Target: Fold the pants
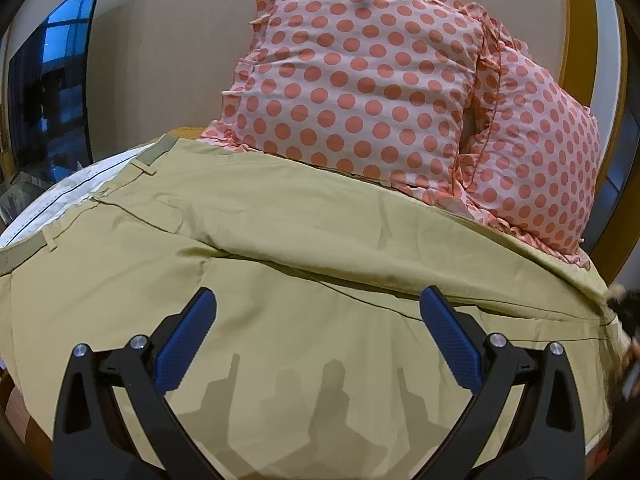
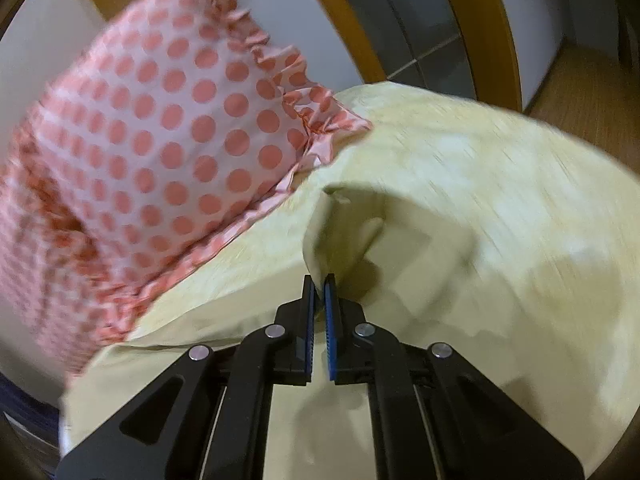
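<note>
Between the blue pads of our right gripper (image 2: 319, 280) sits a pinched ridge of tan cloth: its jaws are pressed together on a fold of the pants (image 2: 460, 208), and the fabric rises from the grip in a raised hump. That view is blurred, so we cannot tell which part of the pants is caught. Just left of the hump lies a pillow (image 2: 160, 136) with coral dots and a ruffled edge, its frill touching the cloth.

Our left gripper (image 1: 318, 308) has its two fingers spread wide apart, holding nothing, poised over the pants (image 1: 304, 240). Its shadow falls on the fabric between the fingers. The pants lie spread on the bed, filling most of the left view, with a long crease running across them beyond the fingertips. The waistband (image 1: 24, 254) with its belt loops is at the left, and pale lining shows inside it. Two dotted pillows (image 1: 360, 80) stand against the wall beyond the far edge of the pants, their lower edges touching the cloth. A dark screen (image 1: 52, 92) hangs on the wall to the far left.
</note>
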A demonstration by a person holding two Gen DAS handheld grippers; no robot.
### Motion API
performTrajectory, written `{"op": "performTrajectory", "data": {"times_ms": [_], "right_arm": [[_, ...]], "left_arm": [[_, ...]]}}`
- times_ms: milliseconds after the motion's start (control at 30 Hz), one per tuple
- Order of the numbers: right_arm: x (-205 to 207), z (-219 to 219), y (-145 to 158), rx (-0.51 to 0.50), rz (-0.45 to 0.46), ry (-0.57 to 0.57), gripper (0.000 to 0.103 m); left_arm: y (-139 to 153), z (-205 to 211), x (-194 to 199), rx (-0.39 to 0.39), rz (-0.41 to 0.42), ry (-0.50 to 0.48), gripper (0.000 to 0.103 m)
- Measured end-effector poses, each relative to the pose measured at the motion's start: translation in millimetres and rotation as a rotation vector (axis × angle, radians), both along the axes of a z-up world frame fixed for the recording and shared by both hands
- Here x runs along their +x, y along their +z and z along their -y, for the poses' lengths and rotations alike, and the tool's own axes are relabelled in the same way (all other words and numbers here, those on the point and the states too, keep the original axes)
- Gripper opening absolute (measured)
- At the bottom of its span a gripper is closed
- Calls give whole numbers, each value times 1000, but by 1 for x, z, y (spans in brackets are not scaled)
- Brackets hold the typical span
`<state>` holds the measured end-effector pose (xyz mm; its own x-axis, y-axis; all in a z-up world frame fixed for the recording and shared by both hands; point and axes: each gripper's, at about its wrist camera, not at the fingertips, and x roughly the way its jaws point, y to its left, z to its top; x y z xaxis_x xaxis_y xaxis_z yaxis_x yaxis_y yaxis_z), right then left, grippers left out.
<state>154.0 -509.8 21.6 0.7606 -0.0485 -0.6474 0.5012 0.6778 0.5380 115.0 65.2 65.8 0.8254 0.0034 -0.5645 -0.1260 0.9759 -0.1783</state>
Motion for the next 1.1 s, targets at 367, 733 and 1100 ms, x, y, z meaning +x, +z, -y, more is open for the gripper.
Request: {"op": "performTrajectory", "data": {"times_ms": [367, 733, 1100], "right_arm": [[-14, 17, -13, 195, 26, -93, 30], [-99, 12, 27, 181, 377, -27, 2], [-137, 10, 26, 215, 438, -22, 2]], "left_arm": [[14, 7, -10, 43, 31, 12, 101], [33, -37, 42, -172, -10, -84, 101], [-6, -57, 191, -223, -313, 47, 86]]}}
